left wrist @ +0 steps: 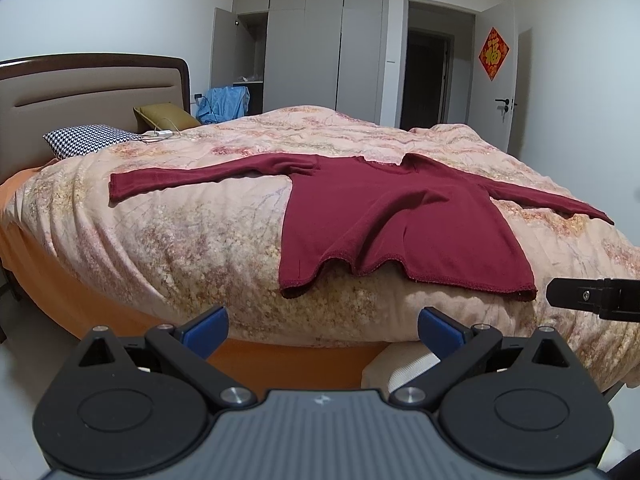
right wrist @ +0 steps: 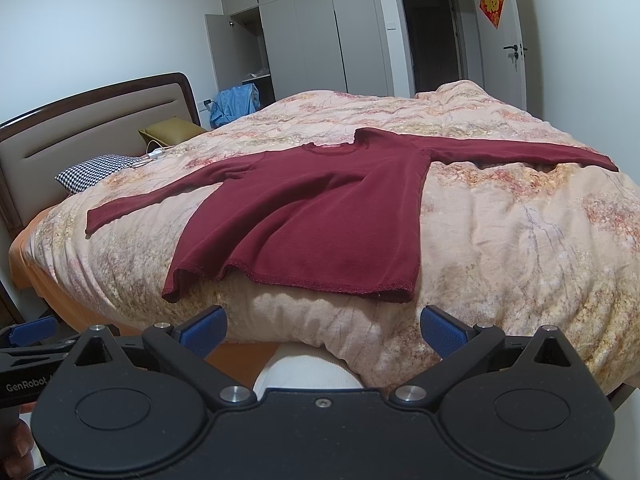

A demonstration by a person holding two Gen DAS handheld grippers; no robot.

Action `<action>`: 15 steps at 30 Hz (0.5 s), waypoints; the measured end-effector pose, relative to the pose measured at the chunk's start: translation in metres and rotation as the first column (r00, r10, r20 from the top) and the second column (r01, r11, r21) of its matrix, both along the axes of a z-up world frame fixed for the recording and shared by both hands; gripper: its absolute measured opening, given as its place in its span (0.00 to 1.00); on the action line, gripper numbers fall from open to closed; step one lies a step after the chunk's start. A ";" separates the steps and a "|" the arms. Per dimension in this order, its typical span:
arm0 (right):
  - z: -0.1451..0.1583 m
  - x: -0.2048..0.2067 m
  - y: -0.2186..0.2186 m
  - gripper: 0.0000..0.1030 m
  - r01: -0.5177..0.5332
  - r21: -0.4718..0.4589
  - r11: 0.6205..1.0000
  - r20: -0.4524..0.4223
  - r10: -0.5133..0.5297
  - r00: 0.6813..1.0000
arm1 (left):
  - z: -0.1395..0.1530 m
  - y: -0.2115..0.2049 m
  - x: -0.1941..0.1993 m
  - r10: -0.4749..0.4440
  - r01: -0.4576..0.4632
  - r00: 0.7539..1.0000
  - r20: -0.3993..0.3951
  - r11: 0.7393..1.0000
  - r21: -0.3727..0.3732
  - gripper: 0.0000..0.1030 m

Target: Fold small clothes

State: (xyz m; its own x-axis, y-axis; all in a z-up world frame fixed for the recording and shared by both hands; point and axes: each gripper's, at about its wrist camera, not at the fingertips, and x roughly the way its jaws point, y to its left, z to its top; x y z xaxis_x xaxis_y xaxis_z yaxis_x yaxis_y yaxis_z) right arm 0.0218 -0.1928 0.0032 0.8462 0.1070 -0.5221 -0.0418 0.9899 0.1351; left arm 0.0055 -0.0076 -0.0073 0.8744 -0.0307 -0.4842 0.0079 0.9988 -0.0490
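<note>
Hovering with jaws apart, the left gripper (left wrist: 322, 330) and right gripper (right wrist: 323, 330) are facing the maroon long-sleeved top (left wrist: 384, 216) ahead; pinching a sleeve cuff cleanly looks best.

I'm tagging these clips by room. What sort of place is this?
A home bedroom, most likely: a bed with a padded headboard, a built-in wardrobe, and a maroon long-sleeved top spread on the floral quilt.

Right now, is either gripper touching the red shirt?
Apart. Left wrist view: left gripper open, quilt visible before the red shirt hem. Right wrist view: right gripper likewise.
</note>
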 end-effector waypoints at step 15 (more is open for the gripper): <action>-0.001 0.010 -0.006 1.00 0.012 0.014 1.000 -0.046 -0.011 0.999 | 0.000 0.009 0.013 0.079 -0.075 0.993 -0.083 0.996 0.043 1.00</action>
